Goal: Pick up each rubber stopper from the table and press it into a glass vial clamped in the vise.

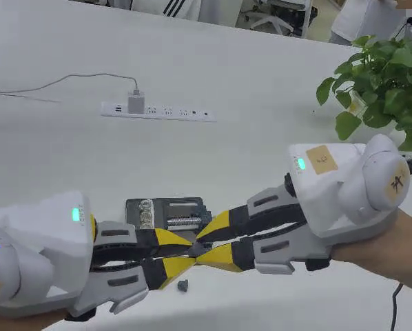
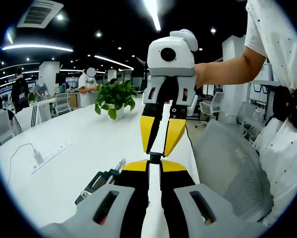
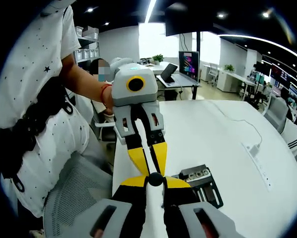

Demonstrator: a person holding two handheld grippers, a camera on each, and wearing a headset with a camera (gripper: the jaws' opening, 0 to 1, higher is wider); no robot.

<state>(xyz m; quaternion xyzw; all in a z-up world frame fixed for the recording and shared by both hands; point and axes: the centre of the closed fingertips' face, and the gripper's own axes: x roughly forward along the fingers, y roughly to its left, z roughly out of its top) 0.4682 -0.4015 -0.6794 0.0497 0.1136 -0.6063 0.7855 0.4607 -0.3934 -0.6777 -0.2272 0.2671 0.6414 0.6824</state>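
My two grippers meet tip to tip above the table's near edge, the left gripper [image 1: 192, 256] coming from the left and the right gripper [image 1: 198, 247] from the right. In the right gripper view a small black rubber stopper [image 3: 155, 179] sits pinched between the right gripper's [image 3: 155, 181] yellow tips, with the left gripper's narrowed fingers [image 3: 138, 157] pointing down onto it. The left gripper [image 2: 155, 165] has its jaws together, and the stopper [image 2: 154, 157] shows as a dark spot just beyond them. Another stopper [image 1: 182, 285] lies loose on the table. The vise [image 1: 185, 210] behind the tips holds glass vials [image 1: 146, 212].
A white power strip [image 1: 158, 110] with a plugged charger and cable lies further back on the white table [image 1: 261, 89]. A potted green plant [image 1: 382, 83] stands at the right. A mesh chair [image 2: 233, 163] sits by the table edge, beside the person's body.
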